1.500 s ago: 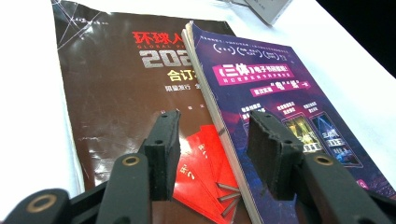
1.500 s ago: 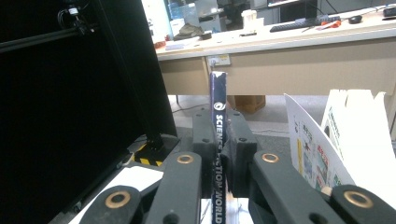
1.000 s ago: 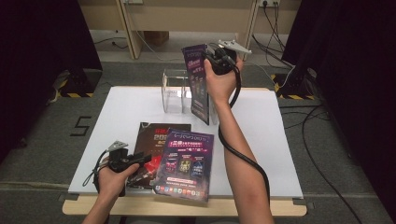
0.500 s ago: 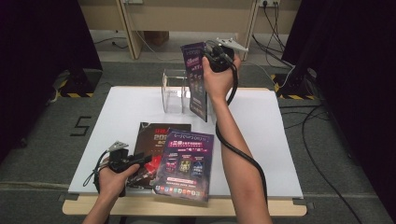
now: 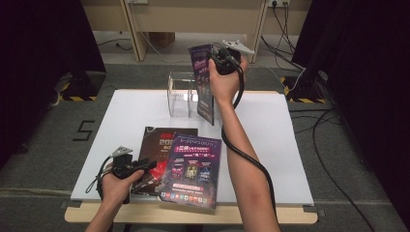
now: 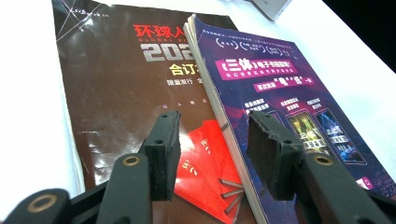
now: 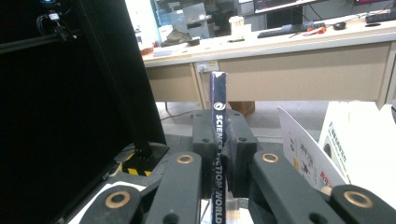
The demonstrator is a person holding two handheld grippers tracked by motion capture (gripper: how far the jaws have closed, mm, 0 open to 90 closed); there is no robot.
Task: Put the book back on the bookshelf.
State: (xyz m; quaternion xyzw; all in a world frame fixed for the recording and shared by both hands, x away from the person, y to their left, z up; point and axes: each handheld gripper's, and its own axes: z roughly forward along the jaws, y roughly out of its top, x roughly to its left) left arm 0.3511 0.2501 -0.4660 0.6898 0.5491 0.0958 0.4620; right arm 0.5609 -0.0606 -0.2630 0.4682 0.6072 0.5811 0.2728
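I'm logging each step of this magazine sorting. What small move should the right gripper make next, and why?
Probably lower the held magazine into the clear holder. The right gripper is shut on its spine, holding it upright just above and beside the holder, and its lower edge seems not yet inside.
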